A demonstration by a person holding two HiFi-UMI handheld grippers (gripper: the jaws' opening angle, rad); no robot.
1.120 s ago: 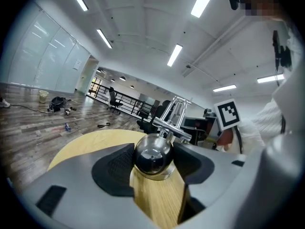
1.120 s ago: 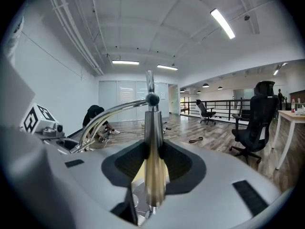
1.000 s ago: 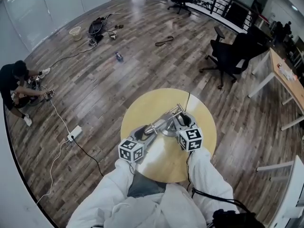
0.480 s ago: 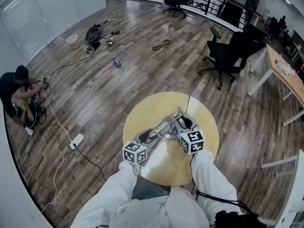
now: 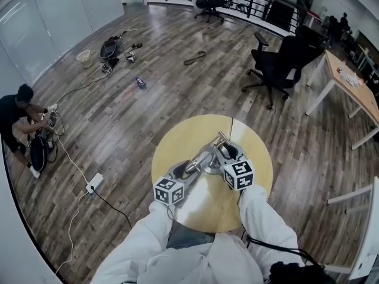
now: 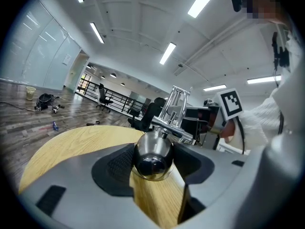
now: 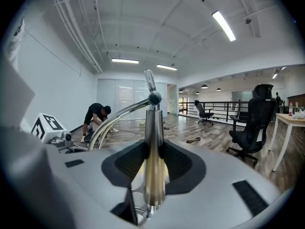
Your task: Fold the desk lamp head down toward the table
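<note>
**Two grippers are gripping a desk lamp (image 5: 208, 152) on a round table (image 5: 195, 128).**
Left of the table's centre, the left gripper (image 5: 181, 171) is clamping its fingers on the rounded metal lamp head (image 6: 153, 157), which is sitting low over the tabletop. From there the lamp's arm (image 5: 214, 142) is slanting up toward the table's right half. There the right gripper (image 5: 230, 155) is squeezing the upright post (image 7: 153, 142), its fingers pressing on both sides.

I worked in an open-plan office: black swivel chairs (image 5: 277, 64) at one o'clock, a desk (image 5: 355, 94) at two, glass partitions (image 5: 50, 19) at ten.
</note>
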